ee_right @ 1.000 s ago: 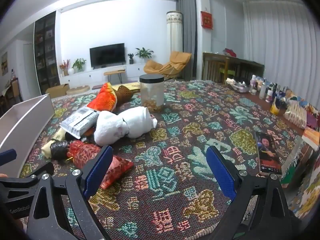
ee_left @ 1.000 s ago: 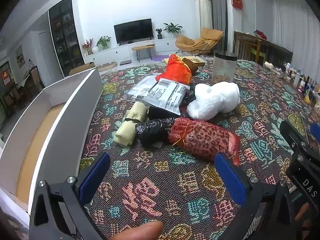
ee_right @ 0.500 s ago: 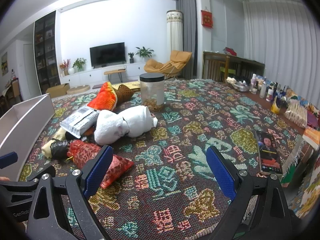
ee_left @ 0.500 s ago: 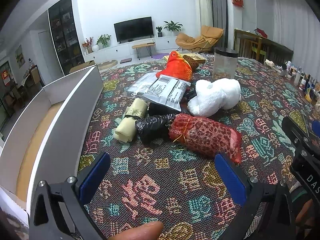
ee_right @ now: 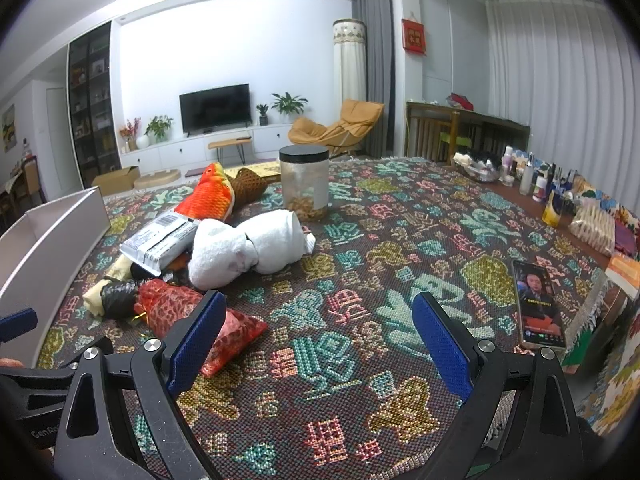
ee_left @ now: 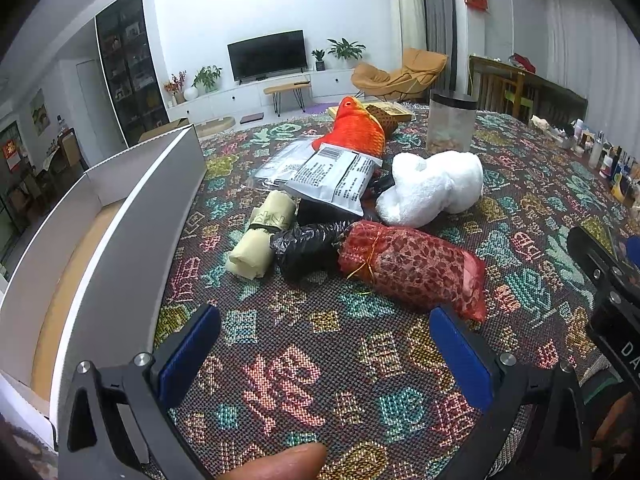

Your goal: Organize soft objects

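Soft objects lie heaped on the patterned counter [ee_left: 280, 376] ahead of both sets of fingers. Nearest the left gripper [ee_left: 324, 344], just beyond its right finger, lies the red mesh pouch [ee_left: 412, 268]; in the right wrist view the right gripper's [ee_right: 316, 336] left finger covers part of that pouch. Touching the pouch's tied end is a black plastic bag [ee_left: 308, 246], with a rolled cream cloth [ee_left: 262, 236] beside it. Behind these, a grey printed packet [ee_left: 336, 178] overlaps something dark (too hidden to identify), and a white plush toy [ee_left: 432, 188] and an orange fish plush [ee_left: 354, 130] sit farther off. Both pairs of fingers are spread wide and hold nothing.

Left of the left fingers stands a white open box [ee_left: 120, 248], cut off by the frame; its visible brown floor is bare. Beyond the plush, a clear jar [ee_right: 305, 182] with a black lid holds a shallow layer of brownish pieces. Right of the right fingers, a phone [ee_right: 538, 306] lies flat, screen lit.
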